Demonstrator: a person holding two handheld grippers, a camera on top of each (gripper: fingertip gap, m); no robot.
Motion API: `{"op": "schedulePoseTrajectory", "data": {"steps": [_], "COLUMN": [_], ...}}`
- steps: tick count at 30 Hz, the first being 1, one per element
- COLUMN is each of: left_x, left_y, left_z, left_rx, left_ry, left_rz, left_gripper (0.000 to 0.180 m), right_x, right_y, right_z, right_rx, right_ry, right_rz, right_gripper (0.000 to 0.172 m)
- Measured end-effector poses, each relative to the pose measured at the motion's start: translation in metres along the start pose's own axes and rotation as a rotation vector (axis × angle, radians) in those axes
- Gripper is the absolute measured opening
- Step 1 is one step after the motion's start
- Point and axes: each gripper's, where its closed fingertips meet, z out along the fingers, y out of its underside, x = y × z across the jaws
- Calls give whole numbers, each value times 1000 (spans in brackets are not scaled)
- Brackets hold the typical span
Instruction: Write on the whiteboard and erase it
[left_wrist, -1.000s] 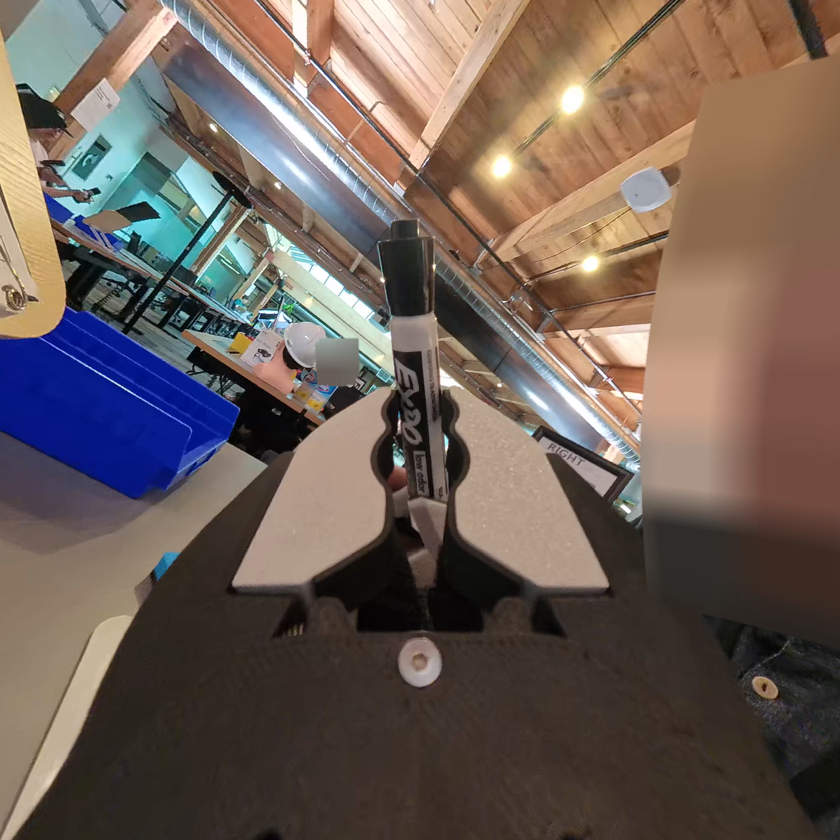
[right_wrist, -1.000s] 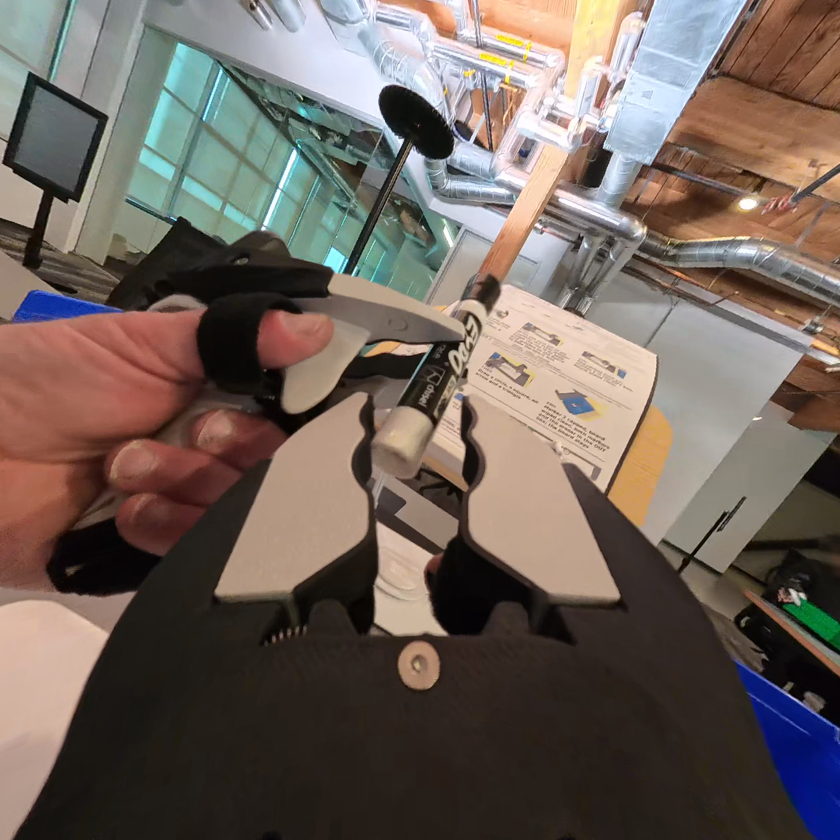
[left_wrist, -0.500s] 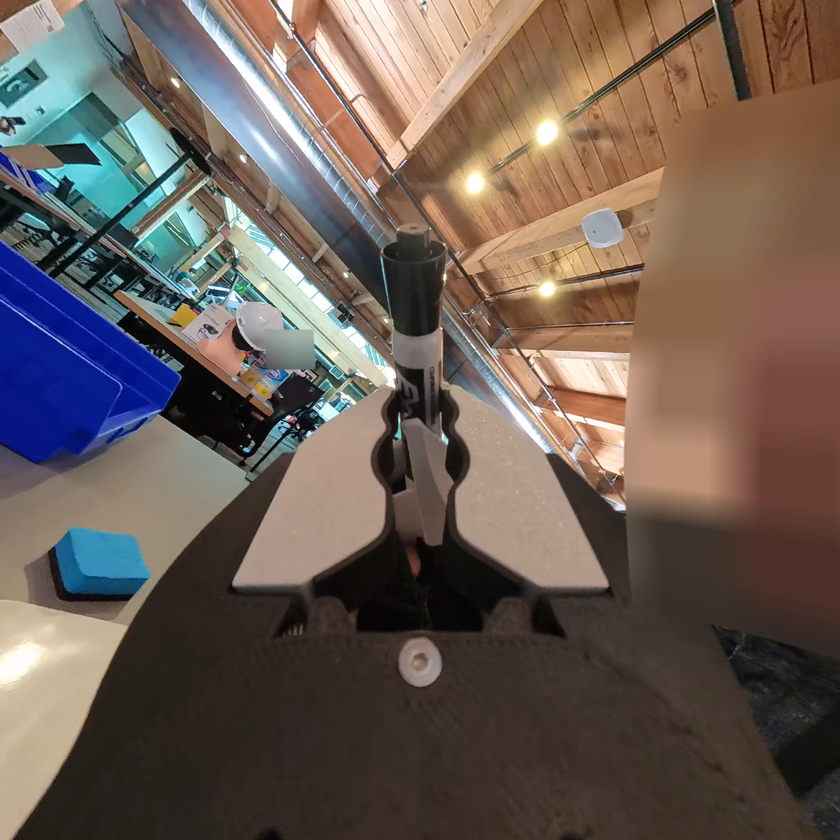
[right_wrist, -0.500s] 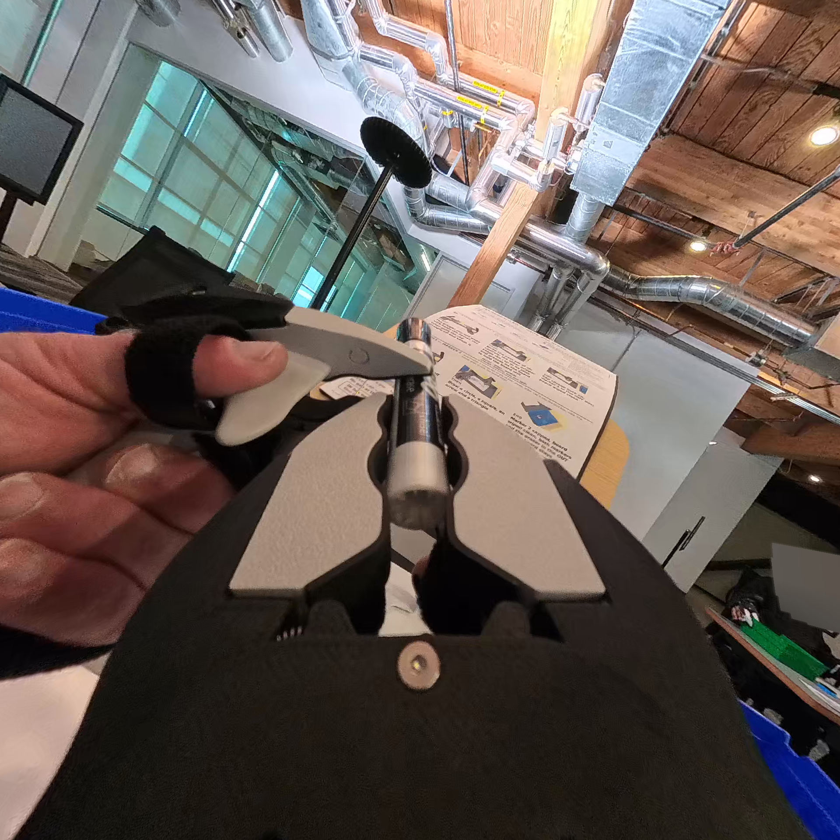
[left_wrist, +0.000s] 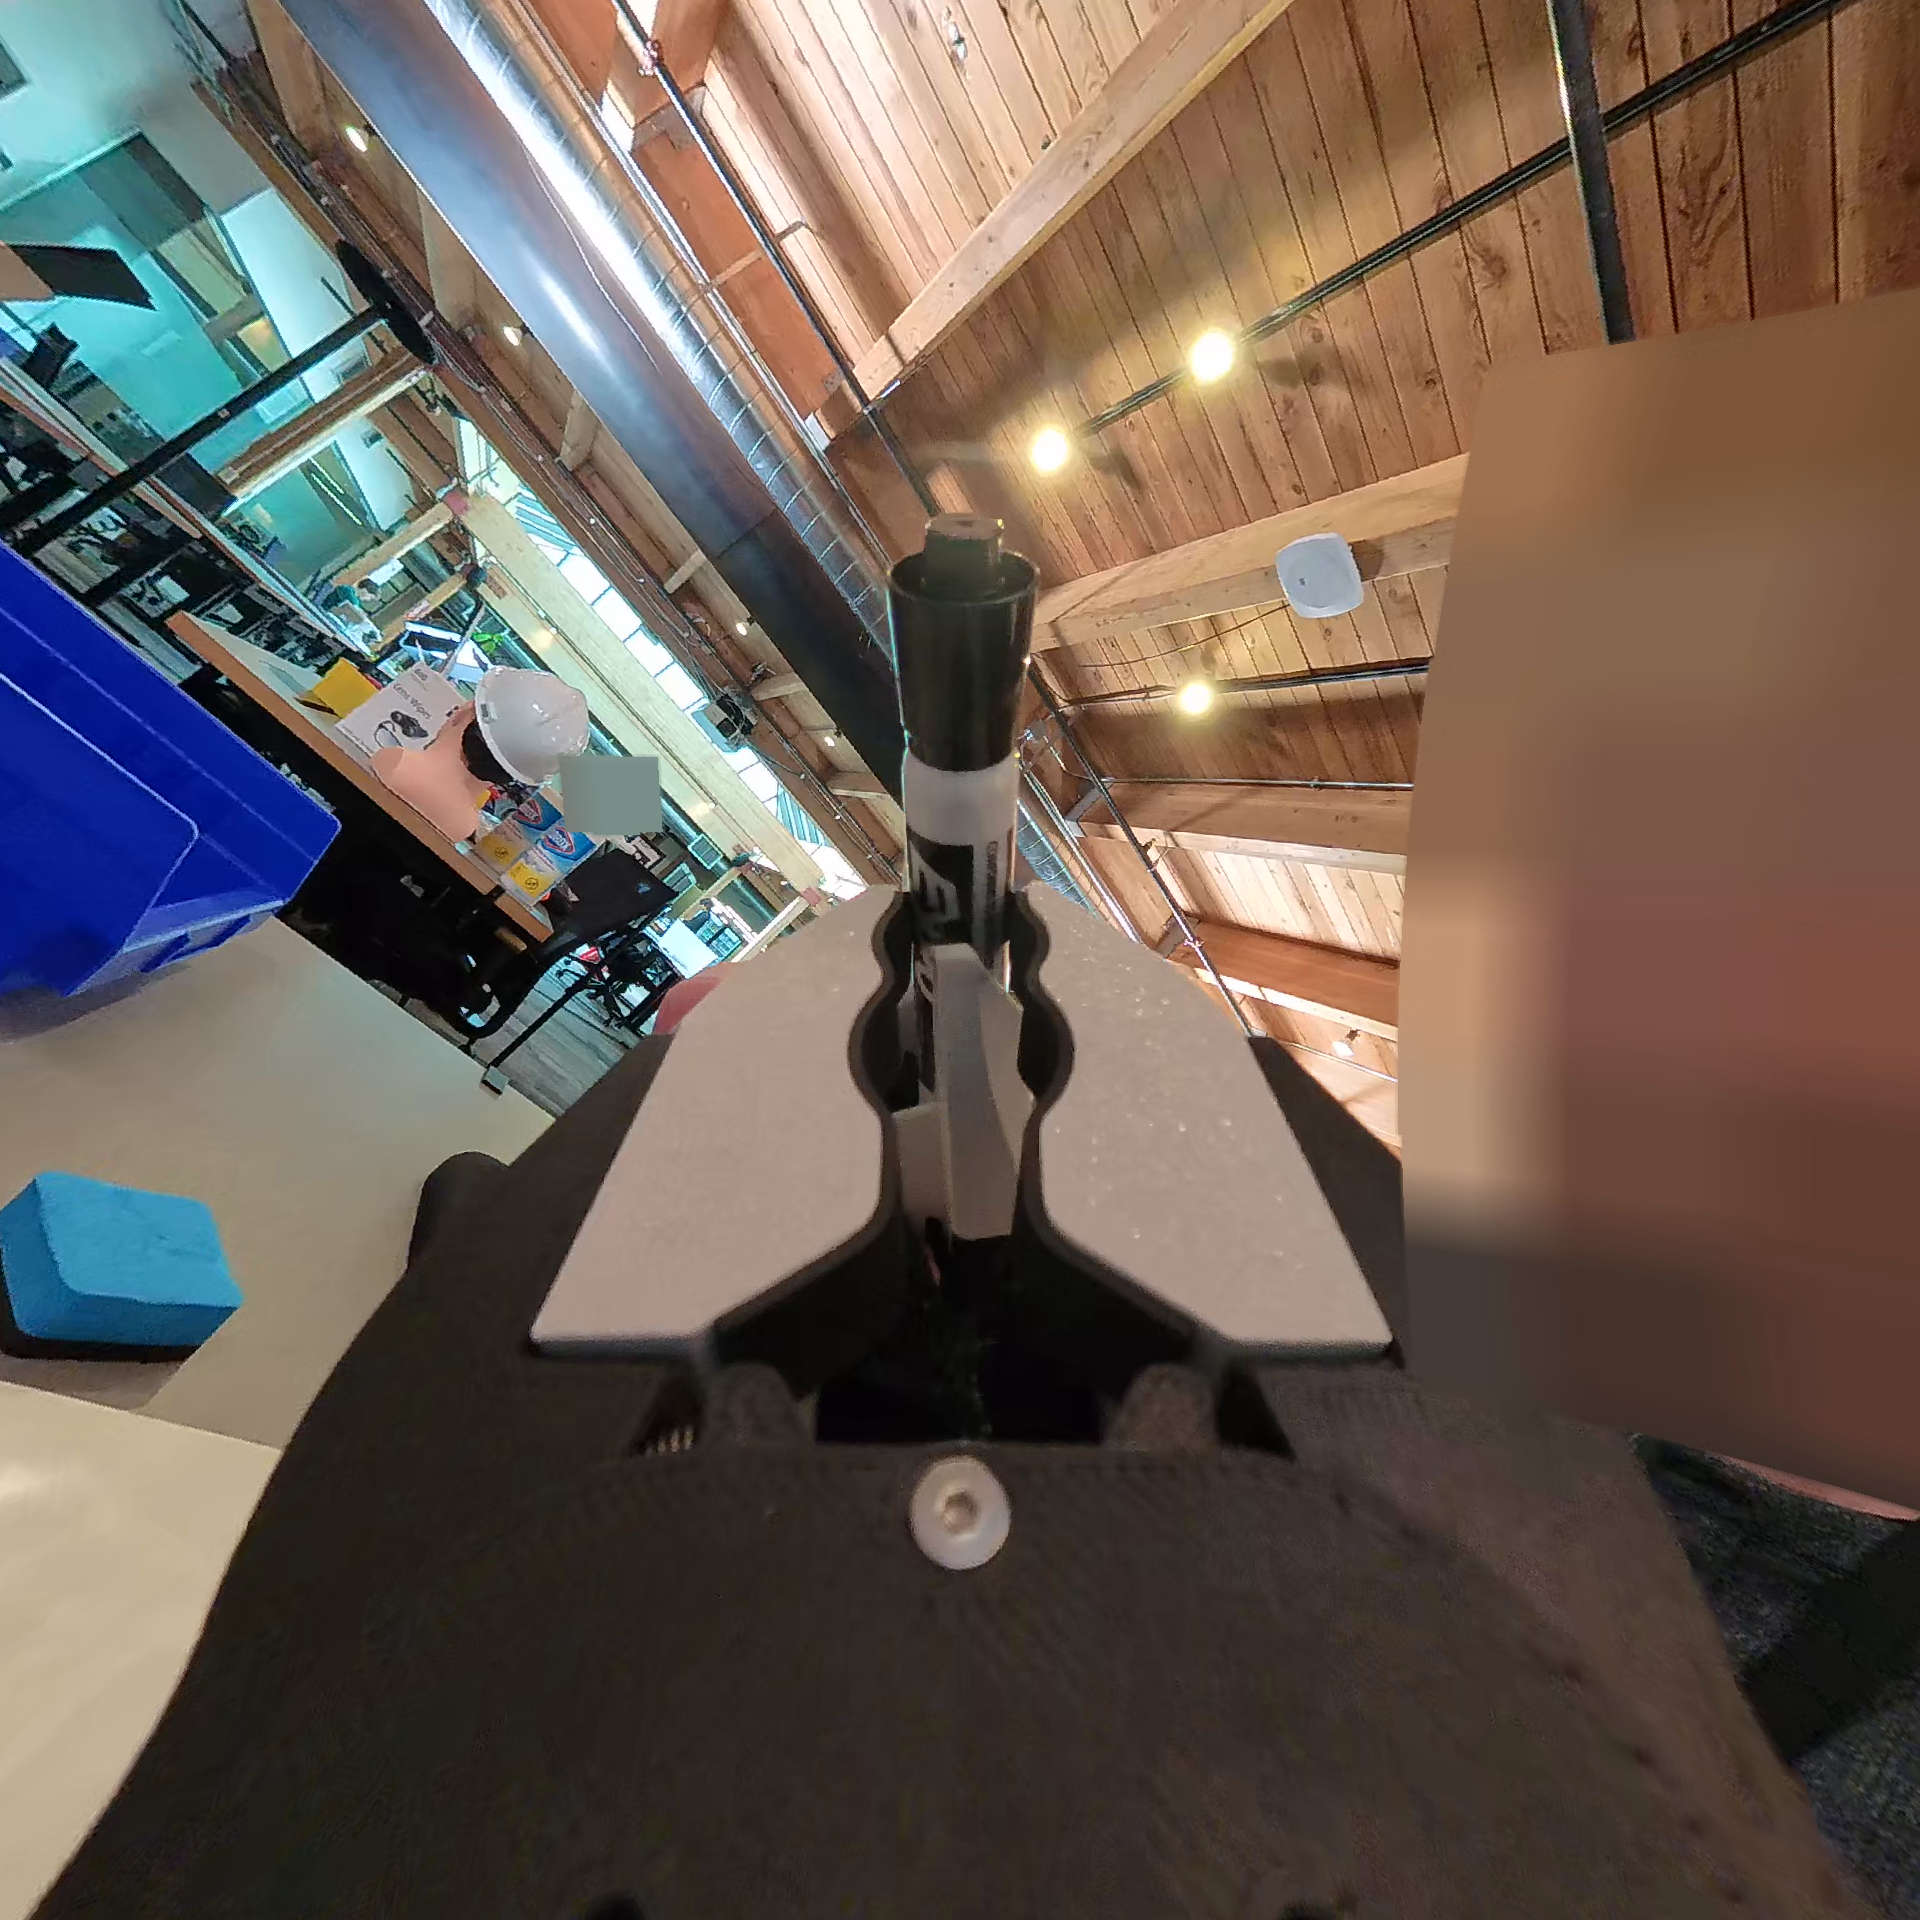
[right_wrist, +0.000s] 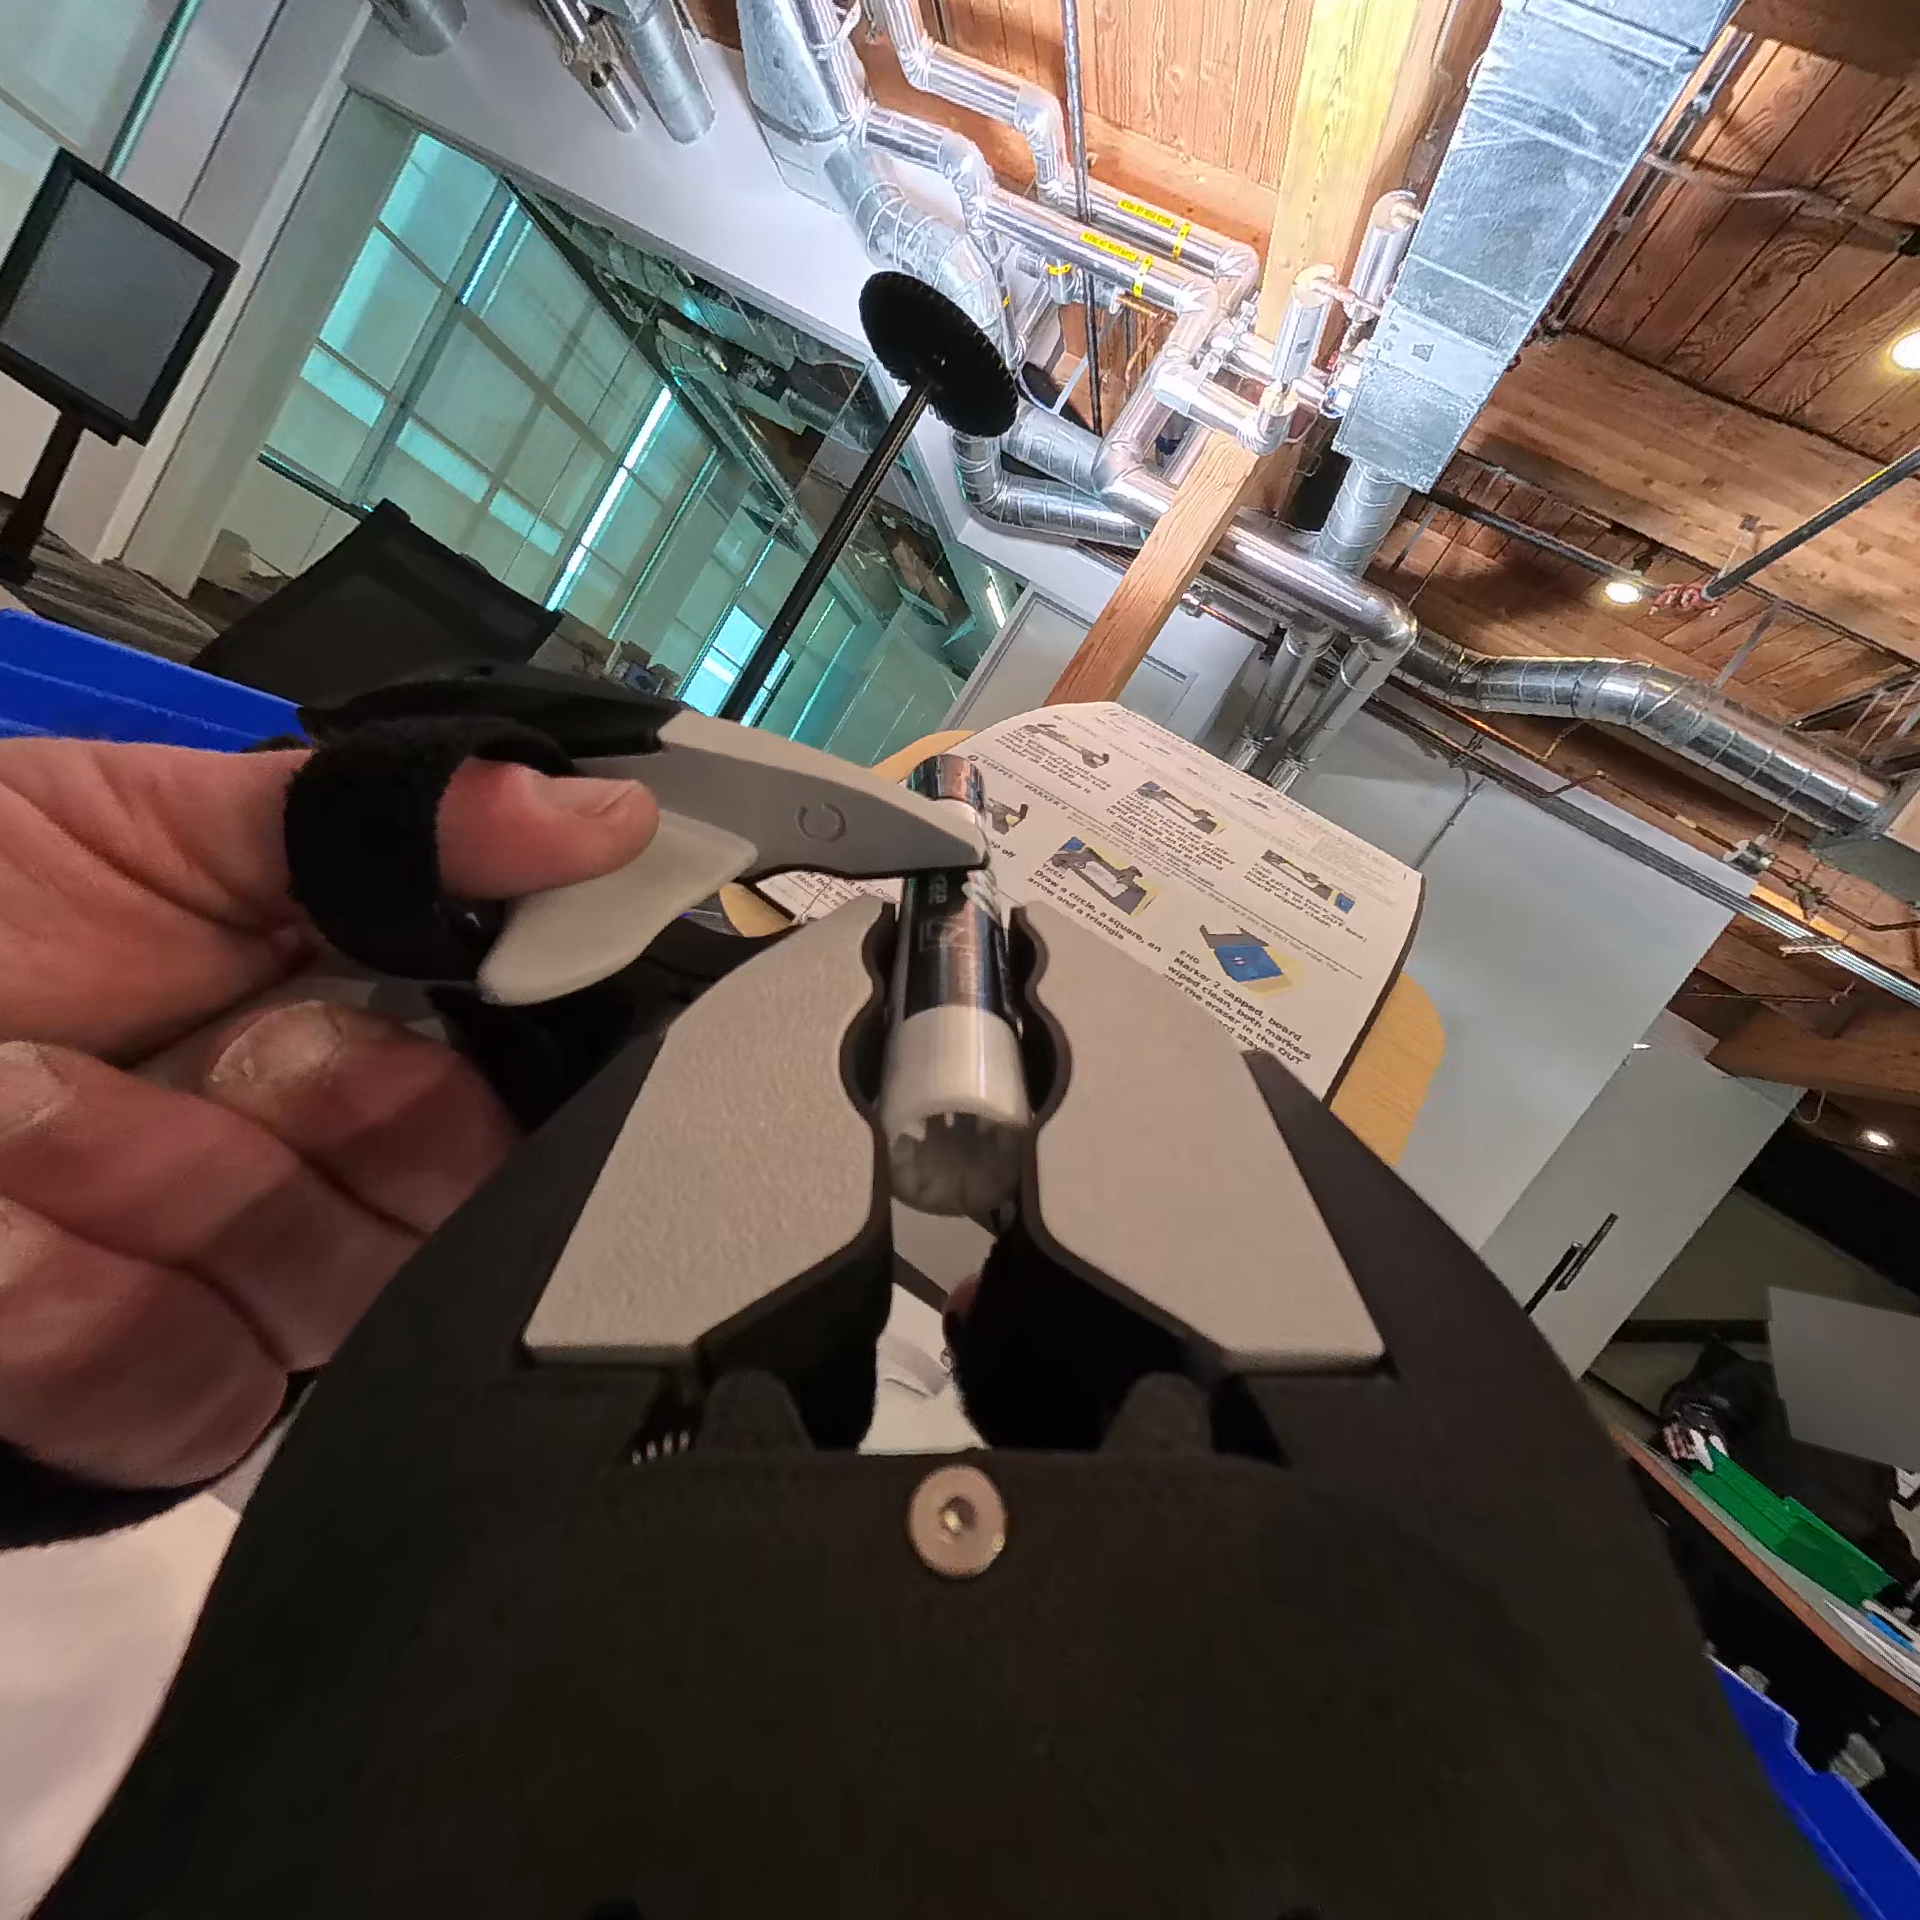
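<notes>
Left gripper (left_wrist: 961, 935) fingers clamped on black marker (left_wrist: 961, 686), right gripper (right_wrist: 951, 997) fingers gripping same marker's white end, blue eraser (left_wrist: 104, 1262) on worktop (left_wrist: 260, 1091) far left

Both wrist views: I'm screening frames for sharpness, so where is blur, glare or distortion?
Left wrist view: marker fairly sharp, ceiling lamps flare, wide-angle bending of beams, a mosaic patch on the right. Right wrist view: marker's white end smeared, hand soft, printed sheet readable-sharp.
</notes>
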Motion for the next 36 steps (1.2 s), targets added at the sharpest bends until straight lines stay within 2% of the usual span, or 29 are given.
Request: {"op": "schedulePoseTrajectory", "data": {"steps": [7, 9, 11, 14, 19, 22, 24, 25, 27, 36], "left_x": [2, 2, 5, 7, 17, 15, 14, 15, 21, 22], "left_y": [2, -8, -19, -25, 2, 19, 28, 30, 34, 49], "left_z": [2, -2, -7, -8, 3, 5, 7, 7, 8, 8], "left_rx": [-14, -2, -20, -123, -398, -502, -540, -540, -529, -600], "left_ry": [4, -19, -48, -120, -163, -190, -186, -172, -128, -87], "left_rz": [24, 80, 179, 346, 680, 841, 871, 877, 884, 882], "left_gripper": [19, 30, 33, 39, 41, 41, 37, 28, 21, 20], "right_x": [1, 8, 14, 25, 32, 28, 24, 24, 22, 19], "right_y": [-2, -3, -2, -3, -6, -9, -12, -14, -15, -15], "right_z": [-3, -5, -8, -17, -45, -60, -68, -70, -74, -83], "right_rx": [0, 0, -11, -15, 11, 22, 38, 48, 51, 58], "right_ry": [-46, -67, -144, -293, -530, -642, -695, -704, -733, -793], "right_rz": [12, 74, 187, 331, 521, 588, 635, 647, 674, 707], "right_gripper": [20, 20, 21, 20, 20, 21, 21, 21, 21, 20]}}
